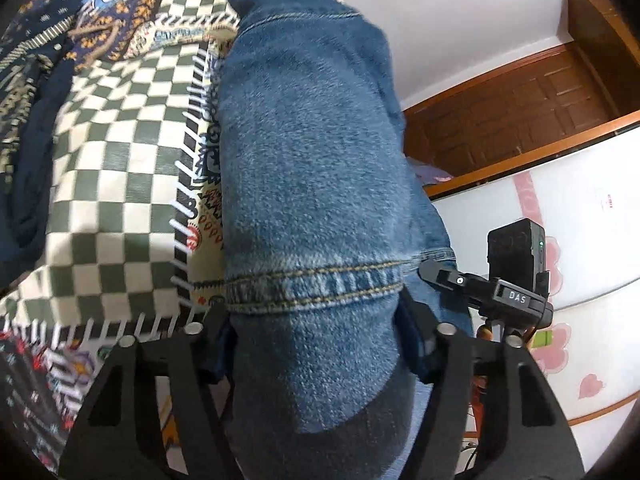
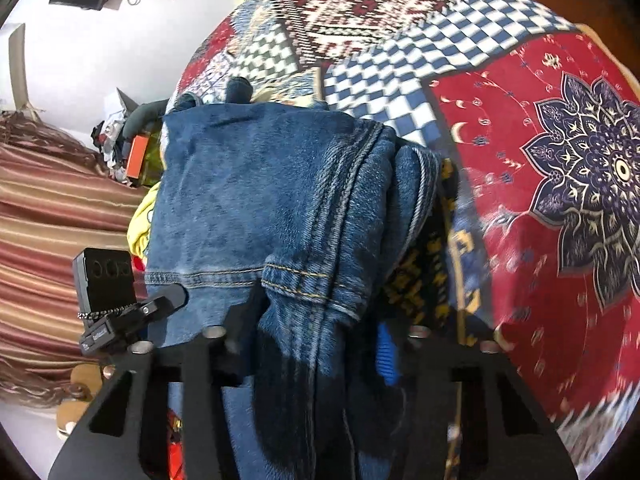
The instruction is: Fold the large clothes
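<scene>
A pair of blue denim jeans (image 1: 312, 160) fills the middle of the left wrist view, held up above a patchwork bedspread (image 1: 120, 152). My left gripper (image 1: 316, 336) is shut on the jeans at a stitched hem. In the right wrist view the jeans (image 2: 256, 196) hang bunched with the waistband and a belt loop near the fingers. My right gripper (image 2: 316, 340) is shut on the jeans at the waistband. The right gripper (image 1: 504, 284) also shows at the right of the left wrist view, and the left gripper (image 2: 120, 312) at the left of the right wrist view.
The bedspread (image 2: 540, 184) has red, checked and mandala patches. Dark navy clothing (image 1: 28, 152) lies on the bed at the left. A wooden door (image 1: 520, 116) and a white cabinet (image 1: 580, 220) stand beside the bed. A striped curtain (image 2: 52, 216) and clutter (image 2: 128, 148) are at the left.
</scene>
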Available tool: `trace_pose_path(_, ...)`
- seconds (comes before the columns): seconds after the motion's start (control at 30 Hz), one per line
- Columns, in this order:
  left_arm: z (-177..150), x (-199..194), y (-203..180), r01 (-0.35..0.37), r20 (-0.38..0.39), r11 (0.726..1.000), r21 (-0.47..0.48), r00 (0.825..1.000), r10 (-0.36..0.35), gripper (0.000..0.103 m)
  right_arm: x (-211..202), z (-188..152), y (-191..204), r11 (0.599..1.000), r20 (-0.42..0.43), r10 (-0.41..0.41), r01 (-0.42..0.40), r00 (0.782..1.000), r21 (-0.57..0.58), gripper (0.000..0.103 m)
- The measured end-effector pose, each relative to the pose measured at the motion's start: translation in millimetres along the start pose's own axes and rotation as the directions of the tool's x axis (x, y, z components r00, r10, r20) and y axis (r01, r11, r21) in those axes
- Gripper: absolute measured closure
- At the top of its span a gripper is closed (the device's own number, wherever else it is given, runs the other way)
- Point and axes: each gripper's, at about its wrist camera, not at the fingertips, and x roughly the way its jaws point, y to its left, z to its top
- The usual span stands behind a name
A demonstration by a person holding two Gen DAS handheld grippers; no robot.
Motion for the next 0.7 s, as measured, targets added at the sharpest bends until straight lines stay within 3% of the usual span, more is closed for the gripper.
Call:
trace_pose_path(0.2,-2,-60,-11,0.006,0.092,0.999,0.034,0.996,-0.009,0.044,-1,-5,67,0.989,0.030,-0.058,0.062,0.998,-0.132,0.073)
trace_pose_path(0.33,4,-118,-12,-0.014,0.180,0.998,0.065,0.984,0.002,0.044,3,-2,115,0.979,0.066,-0.026,0.039,0.998,-0.201,0.073)
trace_pose_path(0.57,17,-223,15,-0.102,0.333,0.991,0.090,0.941,0.066,0.044,34,11,205,0.944,0.097,0.057,-0.022,0.994,-0.330,0.073)
trace_pose_path(0.7,28,-258,52,-0.153,0.380,0.987,0.054,0.917,0.121,0.044,75,27,243,0.929,0.083,0.095,-0.058,0.992,-0.366,0.073)
